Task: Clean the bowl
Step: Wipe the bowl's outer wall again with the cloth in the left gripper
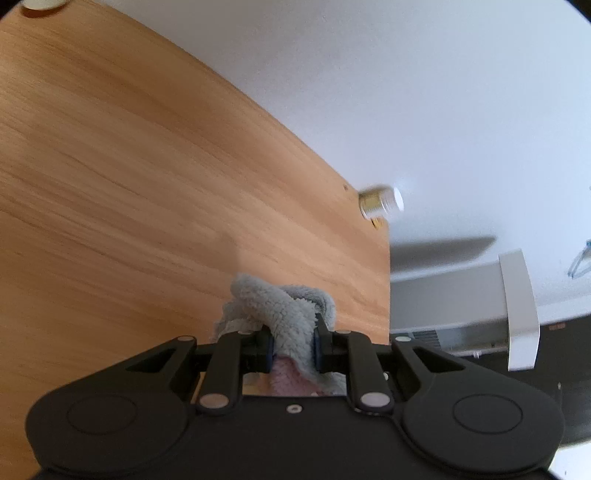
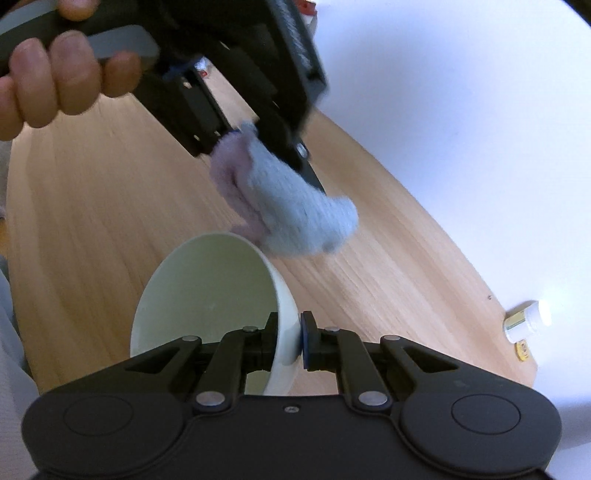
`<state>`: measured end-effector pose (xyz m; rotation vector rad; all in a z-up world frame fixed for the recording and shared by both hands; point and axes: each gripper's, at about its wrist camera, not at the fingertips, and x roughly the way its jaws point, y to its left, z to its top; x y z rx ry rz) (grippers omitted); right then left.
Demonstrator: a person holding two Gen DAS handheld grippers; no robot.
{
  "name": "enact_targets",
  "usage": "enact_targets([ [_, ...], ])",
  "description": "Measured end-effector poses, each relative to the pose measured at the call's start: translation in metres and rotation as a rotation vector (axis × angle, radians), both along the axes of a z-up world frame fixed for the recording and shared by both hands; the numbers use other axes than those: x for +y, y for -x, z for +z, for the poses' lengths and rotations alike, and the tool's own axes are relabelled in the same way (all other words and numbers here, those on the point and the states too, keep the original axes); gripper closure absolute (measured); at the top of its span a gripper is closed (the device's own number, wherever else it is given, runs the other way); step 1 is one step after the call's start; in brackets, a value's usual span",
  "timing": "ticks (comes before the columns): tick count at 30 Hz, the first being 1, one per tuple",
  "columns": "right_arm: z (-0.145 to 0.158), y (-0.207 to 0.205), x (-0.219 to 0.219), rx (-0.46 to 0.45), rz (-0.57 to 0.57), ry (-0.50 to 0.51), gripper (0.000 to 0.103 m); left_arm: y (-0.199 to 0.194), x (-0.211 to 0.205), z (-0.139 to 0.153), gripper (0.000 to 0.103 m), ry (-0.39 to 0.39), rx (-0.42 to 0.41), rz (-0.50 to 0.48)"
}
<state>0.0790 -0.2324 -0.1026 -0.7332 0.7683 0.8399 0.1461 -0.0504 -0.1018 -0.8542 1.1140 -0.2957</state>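
Note:
My right gripper (image 2: 290,338) is shut on the rim of a pale green bowl (image 2: 207,295) and holds it tilted above the wooden table (image 2: 388,266). My left gripper (image 1: 291,345) is shut on a fluffy grey and pink cloth (image 1: 284,310). In the right wrist view the cloth (image 2: 291,203) hangs from the left gripper just beyond the bowl's far rim, touching or nearly touching it. A hand (image 2: 55,77) grips the left tool's handle at the top left.
A small white-capped bottle (image 2: 526,319) lies at the table's far right edge; it also shows in the left wrist view (image 1: 382,203). Beyond the edge is a white wall and a white appliance (image 1: 517,314). A white object (image 1: 40,3) sits at the table's far corner.

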Motion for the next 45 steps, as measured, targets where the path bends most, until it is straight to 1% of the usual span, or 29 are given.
enact_targets([
  [5, -0.003, 0.009, -0.004, -0.043, -0.020, -0.004, 0.091, -0.002, -0.013, -0.006, 0.086, -0.005, 0.012, -0.070],
  [9, -0.003, 0.010, -0.006, -0.045, -0.042, 0.003, 0.091, 0.000, -0.027, -0.002, 0.085, -0.128, -0.034, -0.151],
  [12, -0.003, 0.009, -0.009, -0.041, -0.060, 0.001, 0.091, 0.000, -0.032, -0.003, 0.085, -0.160, -0.048, -0.174],
  [14, -0.004, 0.009, -0.011, -0.037, -0.074, -0.002, 0.091, -0.001, -0.034, -0.006, 0.084, -0.204, -0.045, -0.182],
  [18, -0.006, 0.008, -0.010, -0.024, -0.109, -0.008, 0.090, 0.002, -0.023, -0.020, 0.084, -0.185, 0.007, -0.143],
  [23, -0.006, 0.005, -0.014, -0.011, -0.161, -0.020, 0.087, 0.006, -0.015, -0.025, 0.085, -0.154, 0.022, -0.120],
  [27, -0.007, 0.001, -0.017, -0.002, -0.194, -0.034, 0.086, 0.006, -0.018, -0.018, 0.085, -0.129, 0.010, -0.119],
  [28, -0.006, -0.001, -0.018, 0.007, -0.203, -0.041, 0.087, 0.006, -0.022, -0.014, 0.085, -0.133, -0.001, -0.130],
  [30, -0.005, -0.002, -0.019, 0.013, -0.207, -0.043, 0.087, 0.005, -0.033, -0.005, 0.085, -0.166, -0.022, -0.159],
  [33, -0.004, -0.005, -0.020, 0.020, -0.219, -0.041, 0.087, 0.004, -0.047, 0.005, 0.085, -0.156, -0.053, -0.193],
  [35, -0.001, -0.010, -0.022, 0.050, -0.251, -0.062, 0.088, 0.007, -0.059, 0.016, 0.085, -0.177, -0.100, -0.246],
  [37, 0.001, -0.013, -0.023, 0.067, -0.270, -0.074, 0.088, 0.008, -0.065, 0.019, 0.085, -0.200, -0.118, -0.265],
  [40, 0.004, -0.017, -0.025, 0.091, -0.303, -0.097, 0.088, 0.010, -0.062, 0.016, 0.085, -0.214, -0.120, -0.261],
  [43, 0.007, -0.021, -0.025, 0.110, -0.327, -0.112, 0.088, 0.012, -0.061, 0.015, 0.085, -0.254, -0.133, -0.256],
  [45, 0.010, -0.026, -0.026, 0.131, -0.358, -0.134, 0.088, 0.012, -0.056, 0.011, 0.085, -0.245, -0.117, -0.231],
])
